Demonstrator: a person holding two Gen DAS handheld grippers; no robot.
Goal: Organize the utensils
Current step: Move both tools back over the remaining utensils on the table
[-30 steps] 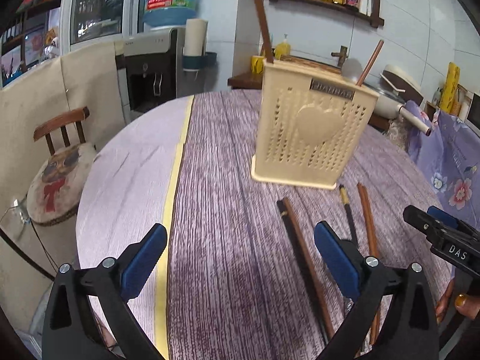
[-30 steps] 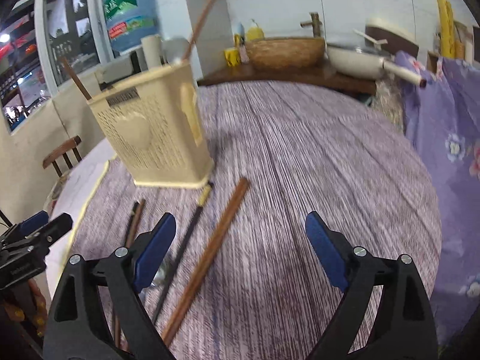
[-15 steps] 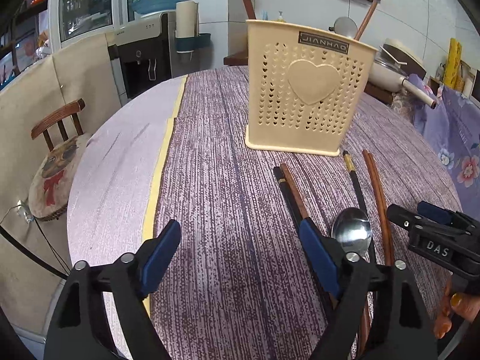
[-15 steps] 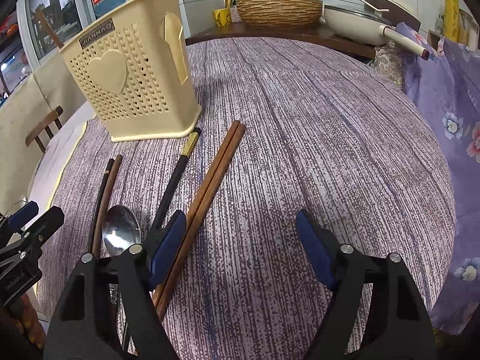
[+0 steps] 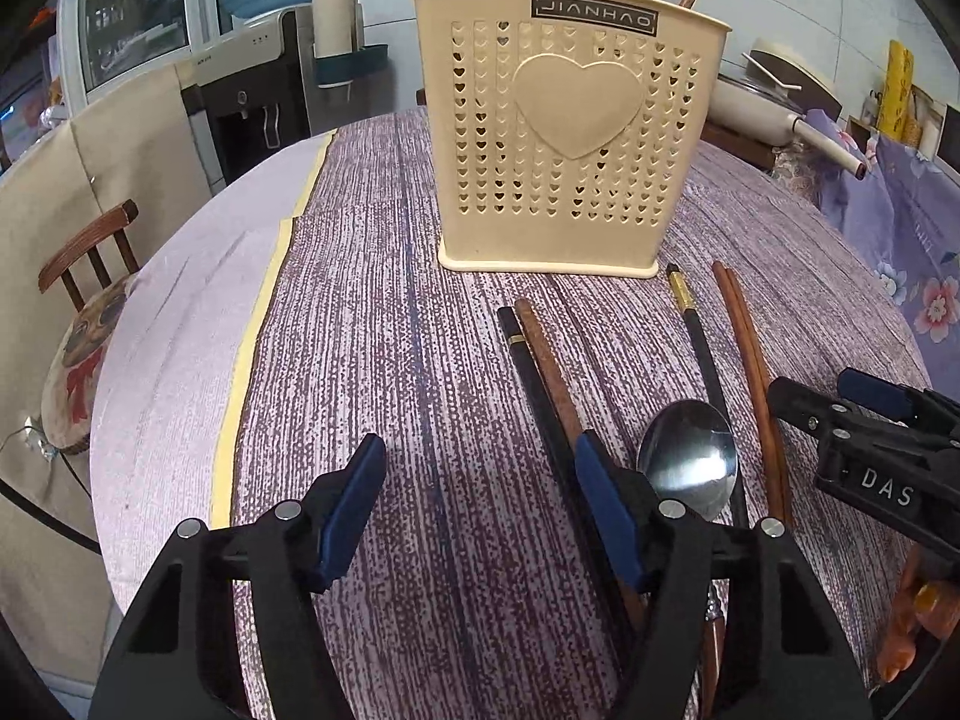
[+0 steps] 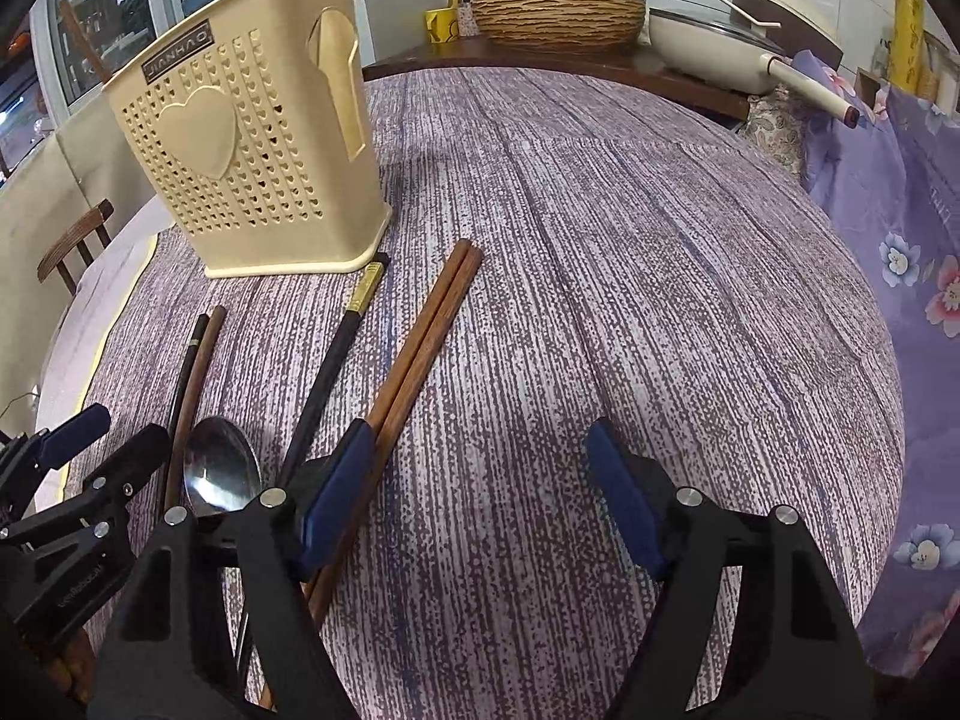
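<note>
Only my right cam shows the woven basket and pan behind the tabletop; the left one catches a chair instead. Both grippers tilt down at the table. The left gripper has just been closing its fingers, nothing between them; right gripper gapes over bare cloth. Spoon, black chopsticks and brown chopsticks lie flat before the cream holder.
</note>
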